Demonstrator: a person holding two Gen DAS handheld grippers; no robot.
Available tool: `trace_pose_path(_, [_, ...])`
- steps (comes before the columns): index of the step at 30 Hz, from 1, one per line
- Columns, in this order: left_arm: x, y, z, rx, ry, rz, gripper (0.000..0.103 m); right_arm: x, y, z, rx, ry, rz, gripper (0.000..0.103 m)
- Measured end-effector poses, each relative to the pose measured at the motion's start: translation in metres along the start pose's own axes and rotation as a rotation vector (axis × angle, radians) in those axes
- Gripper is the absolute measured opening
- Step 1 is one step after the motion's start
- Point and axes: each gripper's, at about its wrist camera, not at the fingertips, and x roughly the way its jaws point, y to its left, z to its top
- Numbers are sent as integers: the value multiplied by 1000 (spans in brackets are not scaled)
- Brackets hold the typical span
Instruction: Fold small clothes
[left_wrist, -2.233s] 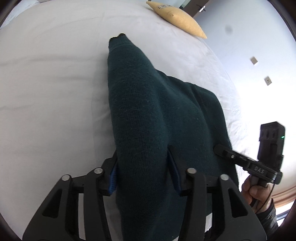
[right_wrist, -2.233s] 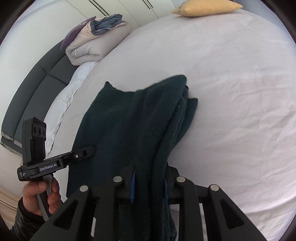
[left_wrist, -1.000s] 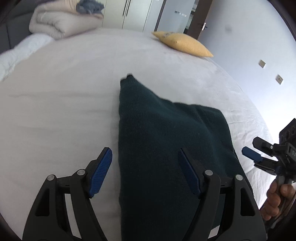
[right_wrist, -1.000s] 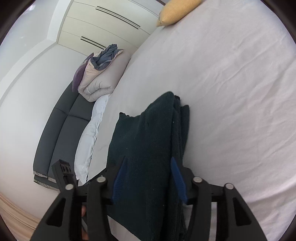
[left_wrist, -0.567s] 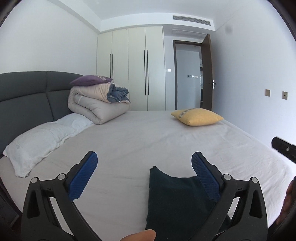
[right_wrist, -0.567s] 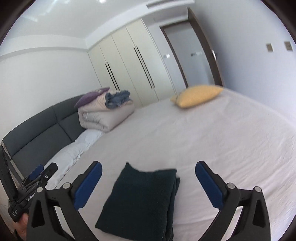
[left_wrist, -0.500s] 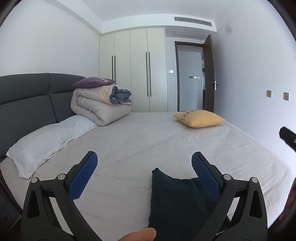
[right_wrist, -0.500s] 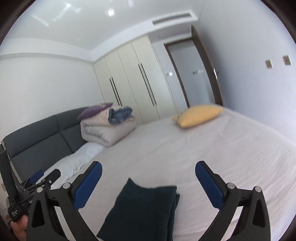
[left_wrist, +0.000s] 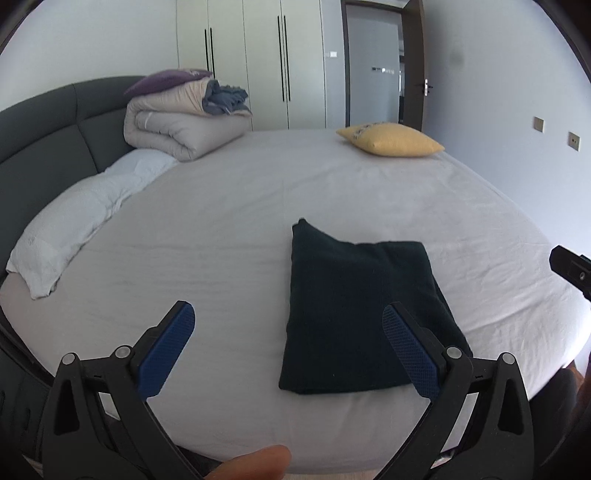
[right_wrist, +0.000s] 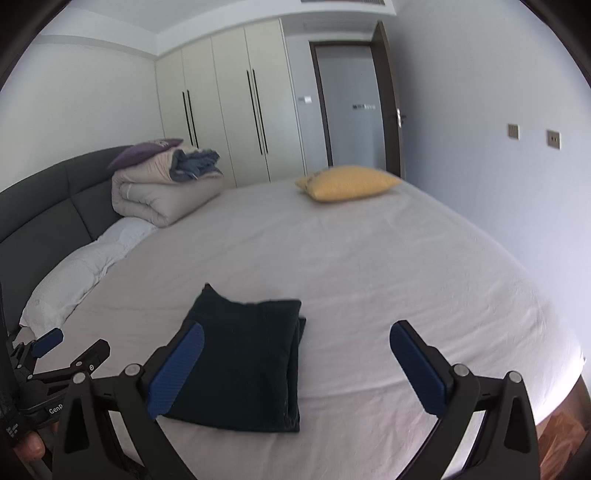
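A dark green knit garment (left_wrist: 354, 310) lies folded into a flat rectangle on the white bed sheet (left_wrist: 258, 221); it also shows in the right wrist view (right_wrist: 243, 362). My left gripper (left_wrist: 288, 347) is open and empty, held back from the near edge of the bed, with the garment just ahead of its right finger. My right gripper (right_wrist: 295, 365) is open and empty, raised above the near edge, with the garment under its left finger. The left gripper's body (right_wrist: 55, 369) shows at the lower left of the right wrist view.
A yellow pillow (left_wrist: 391, 142) lies at the far side of the bed. A rolled beige duvet with a purple cushion (left_wrist: 184, 122) sits by the grey headboard (left_wrist: 48, 140). A white pillow (left_wrist: 81, 221) lies at left. Wardrobe doors and a room door stand behind.
Both grippers let go of the folded garment, opened wide and drew back and up from the bed. The garment now lies flat on the sheet.
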Motion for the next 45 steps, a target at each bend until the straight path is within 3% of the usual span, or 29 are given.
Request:
trace_pose_path(6, [33,8,-20,-32,109,-1,103,27,16,-28,-69,120,-64,103])
trace_pose_path(11, [47,11,-30,-36,154,-4,103,36,25,-41,-95,177,-70,103])
trace_pose_path(45, [63,15,-37,-55,190,-33,103,45,19,-61,-59,260,-86,103])
